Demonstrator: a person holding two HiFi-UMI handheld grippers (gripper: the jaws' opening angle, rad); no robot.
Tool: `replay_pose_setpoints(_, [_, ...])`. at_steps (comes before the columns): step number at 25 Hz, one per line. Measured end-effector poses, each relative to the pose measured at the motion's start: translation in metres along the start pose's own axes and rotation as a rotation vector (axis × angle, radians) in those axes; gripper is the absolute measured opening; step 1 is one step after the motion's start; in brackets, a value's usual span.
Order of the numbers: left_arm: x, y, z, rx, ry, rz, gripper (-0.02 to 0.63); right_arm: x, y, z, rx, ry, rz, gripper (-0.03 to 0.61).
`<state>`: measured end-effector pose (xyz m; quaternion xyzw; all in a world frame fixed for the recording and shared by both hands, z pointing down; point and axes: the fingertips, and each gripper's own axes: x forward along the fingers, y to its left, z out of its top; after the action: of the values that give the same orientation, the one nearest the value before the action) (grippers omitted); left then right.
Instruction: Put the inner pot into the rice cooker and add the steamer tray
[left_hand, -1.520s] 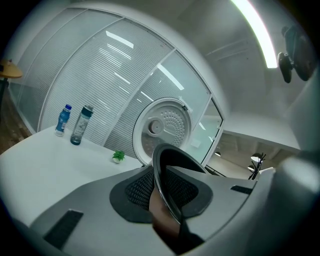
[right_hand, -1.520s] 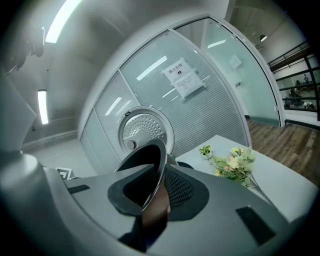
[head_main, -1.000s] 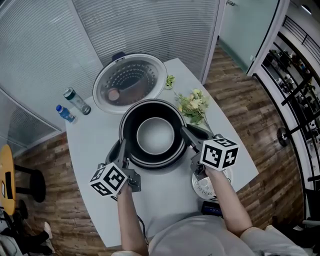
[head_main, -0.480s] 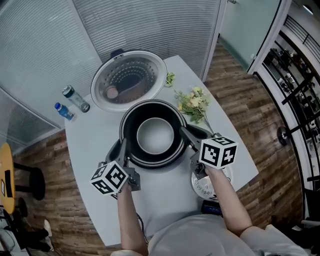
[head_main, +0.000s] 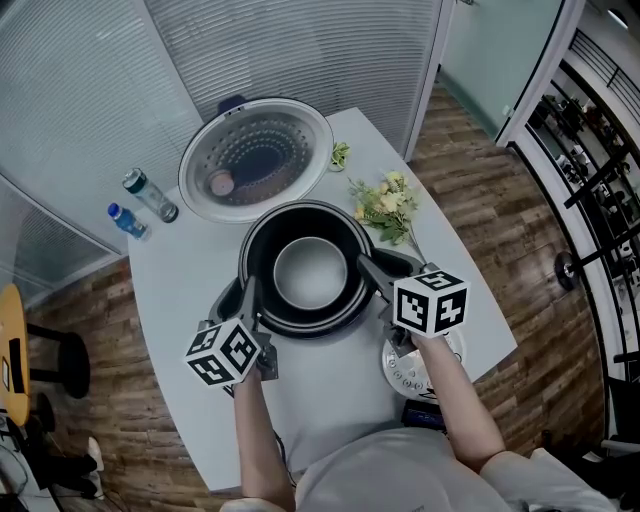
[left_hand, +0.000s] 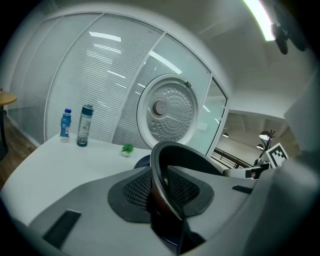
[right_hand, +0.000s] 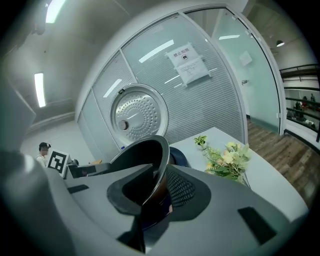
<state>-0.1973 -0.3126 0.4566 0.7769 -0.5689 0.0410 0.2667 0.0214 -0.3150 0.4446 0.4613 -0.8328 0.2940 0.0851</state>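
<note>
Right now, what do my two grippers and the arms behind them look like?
Both the left gripper and right gripper have grey moulded jaws with dark mesh pads and a white cube of black square markers behind. Forearms are bare; the top is light grey. Both jaws are opening, the inner pot's rim between them.

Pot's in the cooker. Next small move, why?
Likely finish opening and draw both back: the inner pot looks seated in the rice cooker, its rim between the opening jaws of the left hand-held gripper and right hand-held gripper. Then the steamer tray.
</note>
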Motion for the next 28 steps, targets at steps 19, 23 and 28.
replay_pose_setpoints(19, [0.011,0.007,-0.016,0.084,0.08,0.047,0.109,0.015,-0.011,-0.015,-0.077,0.073,-0.05,0.103])
replay_pose_setpoints(23, [0.011,0.006,-0.017,0.114,0.08,0.064,0.112,0.015,-0.012,-0.015,-0.111,0.074,-0.069,0.104])
replay_pose_setpoints(28, [0.011,0.005,-0.016,0.149,0.071,0.086,0.114,0.013,-0.012,-0.016,-0.19,0.076,-0.117,0.108])
